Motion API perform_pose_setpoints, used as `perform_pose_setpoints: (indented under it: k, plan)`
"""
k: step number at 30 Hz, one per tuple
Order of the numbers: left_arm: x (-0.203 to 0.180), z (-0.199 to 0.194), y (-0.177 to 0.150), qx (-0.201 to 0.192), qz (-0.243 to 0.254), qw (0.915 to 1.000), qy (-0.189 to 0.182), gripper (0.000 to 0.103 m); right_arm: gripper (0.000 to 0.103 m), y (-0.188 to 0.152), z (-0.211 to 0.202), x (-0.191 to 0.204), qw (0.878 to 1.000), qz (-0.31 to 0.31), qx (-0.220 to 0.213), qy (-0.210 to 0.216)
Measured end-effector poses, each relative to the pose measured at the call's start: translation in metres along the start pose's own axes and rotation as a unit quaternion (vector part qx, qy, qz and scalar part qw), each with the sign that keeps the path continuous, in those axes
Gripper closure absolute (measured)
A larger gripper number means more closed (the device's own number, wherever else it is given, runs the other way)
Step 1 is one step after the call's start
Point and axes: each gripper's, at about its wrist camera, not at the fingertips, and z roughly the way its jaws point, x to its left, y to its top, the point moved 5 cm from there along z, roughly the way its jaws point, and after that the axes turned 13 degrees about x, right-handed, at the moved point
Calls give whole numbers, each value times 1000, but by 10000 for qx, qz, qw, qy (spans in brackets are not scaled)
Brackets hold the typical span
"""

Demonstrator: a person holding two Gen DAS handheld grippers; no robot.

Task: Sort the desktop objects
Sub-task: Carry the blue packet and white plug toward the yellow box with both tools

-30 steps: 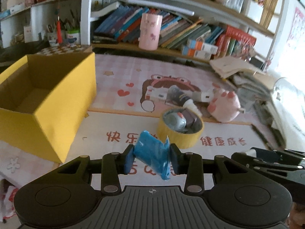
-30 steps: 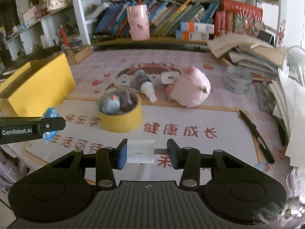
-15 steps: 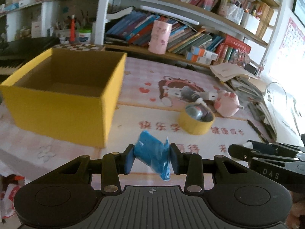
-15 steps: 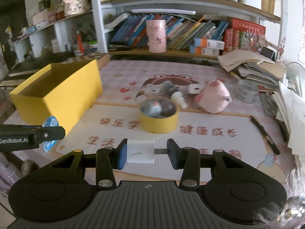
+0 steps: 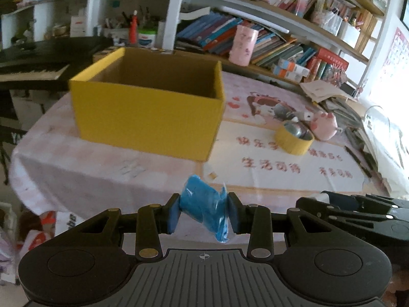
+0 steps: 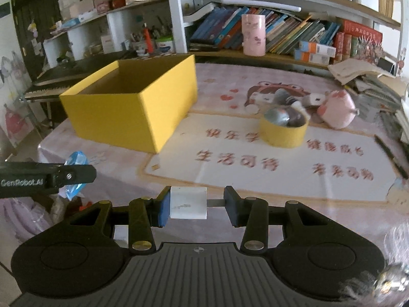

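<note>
Before yellow box (image 5: pixel 148 117), left hand-held gripper (image 5: pixel 203 213) pinching blue packet (image 5: pixel 204 211), right (image 6: pixel 195 206) clamping white charger (image 6: pixel 188 203)

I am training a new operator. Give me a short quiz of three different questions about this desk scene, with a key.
1. True or false: the left gripper holds a blue packet.
2. What does the right gripper hold? A) pen B) white block C) tape roll
3. Fill in: the yellow box is open at the ____.

Key: 1 true; 2 B; 3 top.
</note>
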Motion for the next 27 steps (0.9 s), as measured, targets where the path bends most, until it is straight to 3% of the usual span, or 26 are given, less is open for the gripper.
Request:
perform_pose_setpoints:
  k: [11,27]
  plan:
    - [57,-34,-29,-217,-486,9984,182,66,63,-14,0,75,9984,-489,47,279]
    - [83,-42,-40,-225,-651,9976,103,66,63,-21,0,105,9973,-669,180,246]
